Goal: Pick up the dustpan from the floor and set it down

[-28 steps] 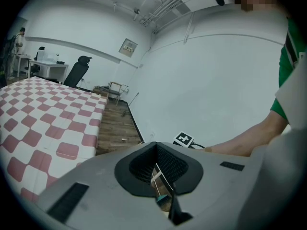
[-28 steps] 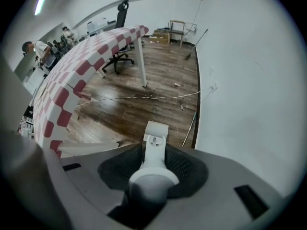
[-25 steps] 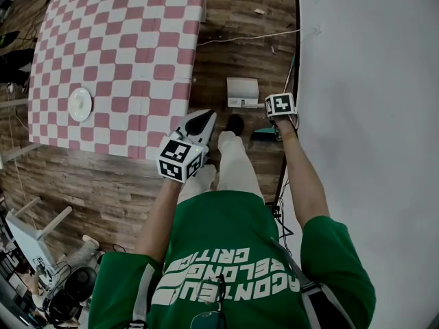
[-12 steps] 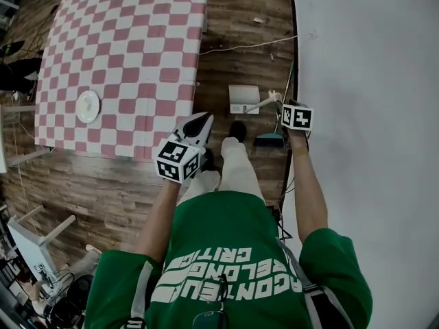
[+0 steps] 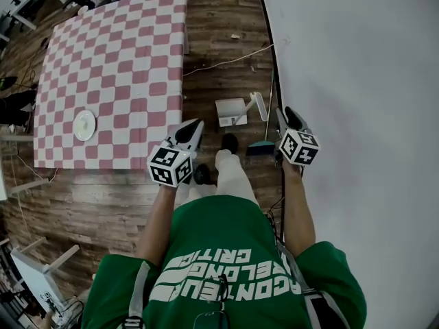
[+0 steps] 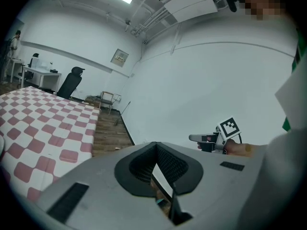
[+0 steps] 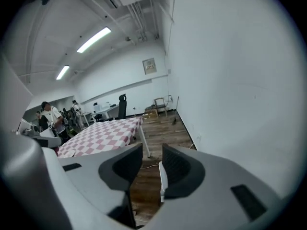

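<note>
The left hand-held gripper (image 6: 156,150) is clenched empty; closing jaws of the right hand-held gripper (image 7: 152,151) may snag the unclamped handle (image 7: 163,178) between them, tipping the white plastic dustpan (image 5: 232,110).

A white wall (image 5: 357,81) runs along the right, wood-plank floor (image 5: 226,46) beside it, a pink-checked table (image 5: 116,67) far left, strip lights (image 7: 93,40) overhead.
</note>
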